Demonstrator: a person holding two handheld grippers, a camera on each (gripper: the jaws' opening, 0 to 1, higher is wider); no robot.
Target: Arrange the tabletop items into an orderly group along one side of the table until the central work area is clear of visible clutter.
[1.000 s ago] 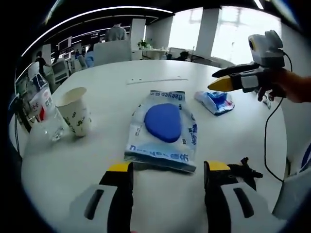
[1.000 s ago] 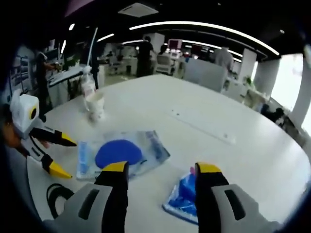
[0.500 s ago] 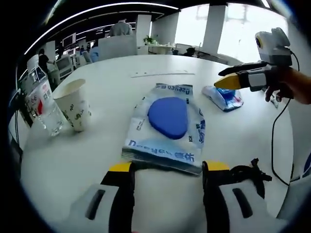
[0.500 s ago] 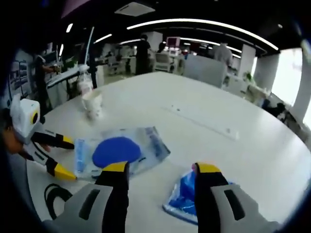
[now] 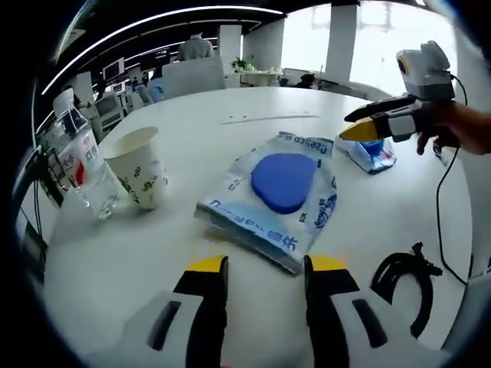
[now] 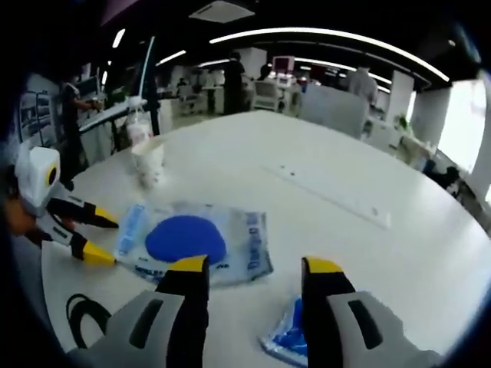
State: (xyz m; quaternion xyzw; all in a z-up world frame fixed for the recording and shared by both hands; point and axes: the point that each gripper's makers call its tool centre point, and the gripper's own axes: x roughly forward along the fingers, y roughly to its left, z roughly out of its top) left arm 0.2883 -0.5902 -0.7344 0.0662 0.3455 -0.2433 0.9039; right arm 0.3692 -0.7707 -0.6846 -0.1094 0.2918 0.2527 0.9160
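A clear plastic bag (image 5: pixel 272 195) with blue print and a round blue pad inside lies flat on the white round table (image 5: pixel 192 103). My left gripper (image 5: pixel 266 265) is open, its yellow tips at the bag's near edge. From the right gripper view the bag (image 6: pixel 192 241) has the left gripper (image 6: pixel 98 236) at its left corner, jaws apart. A small blue packet (image 6: pixel 290 337) lies under my open right gripper (image 6: pixel 255 267). In the left gripper view that packet (image 5: pixel 374 153) sits just below the right gripper (image 5: pixel 360 129).
A paper cup (image 5: pixel 143 169) and a water bottle (image 5: pixel 80 165) stand together at the table's left side, also visible as cup (image 6: pixel 151 165) and bottle (image 6: pixel 138 130). A black cable (image 5: pixel 403 280) coils near the table's edge. A thin strip (image 5: pixel 268 119) lies farther back.
The left gripper's jaws have drawn closer together at the bag's near edge. The bag looks slightly turned on the table. The right gripper has shifted a little over the blue packet.
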